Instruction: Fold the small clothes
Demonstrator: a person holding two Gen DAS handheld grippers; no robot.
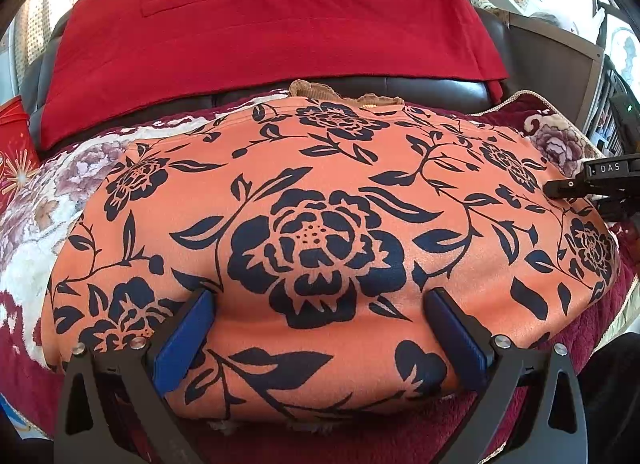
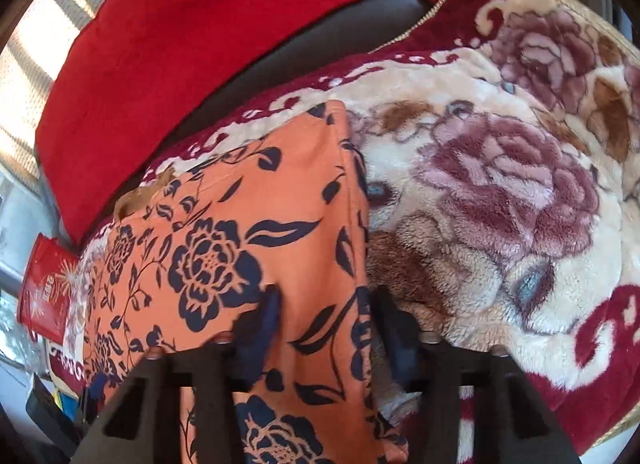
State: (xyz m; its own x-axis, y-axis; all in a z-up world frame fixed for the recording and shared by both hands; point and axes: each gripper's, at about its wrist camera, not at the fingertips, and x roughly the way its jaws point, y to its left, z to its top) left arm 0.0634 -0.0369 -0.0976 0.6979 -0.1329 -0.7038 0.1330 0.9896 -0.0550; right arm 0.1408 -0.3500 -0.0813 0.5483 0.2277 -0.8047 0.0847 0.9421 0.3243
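A smooth orange cloth garment (image 1: 320, 224) printed with navy flowers, faintly sheened, lies on a deep-piled fleece blanket (image 2: 500, 184) in maroon and cream, its edge bound with gold cord. Behind it a matt red cloth (image 1: 272, 24) drapes over a dark, glossy leather-like sofa back (image 1: 440, 90). The left gripper (image 1: 320, 328) has matt black plastic arms, blue rubbery pads and bright metal screws.
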